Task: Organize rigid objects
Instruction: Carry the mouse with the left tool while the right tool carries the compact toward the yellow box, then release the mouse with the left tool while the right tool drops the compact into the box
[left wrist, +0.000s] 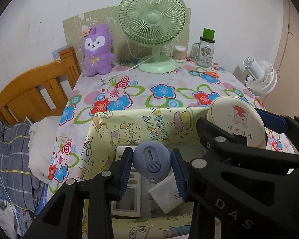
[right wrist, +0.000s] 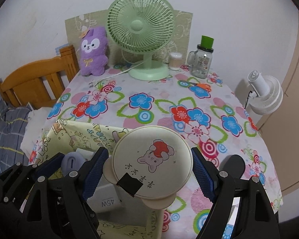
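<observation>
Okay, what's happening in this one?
A person with a handheld gripper in each hand is sorting small items into a yellow cartoon-print box on a floral tablecloth. The left gripper is clamped on a round lavender gadget, held over the box, which already contains a white charger and a remote-like device. The right gripper holds a cream round case with a bunny print at the box's right edge.

"45W" on white charger (right wrist: 107, 200), "DAS" on right gripper (left wrist: 232, 212), "BIRTHDAY" on yellow box (left wrist: 159, 126)
</observation>
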{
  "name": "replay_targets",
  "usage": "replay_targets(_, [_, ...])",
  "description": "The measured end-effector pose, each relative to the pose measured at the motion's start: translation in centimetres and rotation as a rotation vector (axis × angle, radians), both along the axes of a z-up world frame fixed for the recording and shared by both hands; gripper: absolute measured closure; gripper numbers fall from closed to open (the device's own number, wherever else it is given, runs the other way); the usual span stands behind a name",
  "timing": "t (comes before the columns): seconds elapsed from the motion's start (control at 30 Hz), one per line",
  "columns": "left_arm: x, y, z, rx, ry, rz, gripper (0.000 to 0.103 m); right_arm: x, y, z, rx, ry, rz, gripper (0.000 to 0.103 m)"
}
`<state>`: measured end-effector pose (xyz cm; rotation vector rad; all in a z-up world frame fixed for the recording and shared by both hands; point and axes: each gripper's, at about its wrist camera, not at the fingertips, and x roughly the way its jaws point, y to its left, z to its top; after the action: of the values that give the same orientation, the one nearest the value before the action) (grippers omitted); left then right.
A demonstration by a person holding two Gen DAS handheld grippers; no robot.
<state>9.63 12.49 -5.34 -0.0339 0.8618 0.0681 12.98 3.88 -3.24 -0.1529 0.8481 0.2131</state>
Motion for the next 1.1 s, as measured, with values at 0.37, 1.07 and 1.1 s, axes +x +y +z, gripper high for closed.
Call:
replay_targets(0.37, [0.7, 1.9, -1.7, -0.026, 0.043, 0.026, 0.062, 1.2, 2.3, -2.1, -0.015, 0.067, 0.051, 0.019])
replay_targets(1.07, [3.1, -0.5, -2.8, -0.045, 0.08, -0.053, 0.062, 1.7, -0.7, -2.1, -0.097, 0.024, -0.049, 0.015])
replay_targets(1.1, [3.2, -0.8, -2.8, -0.048, 0.086, -0.062, 0.059, 1.8, -0.9, -2.1, -0.096, 0.025, -0.055, 0.015])
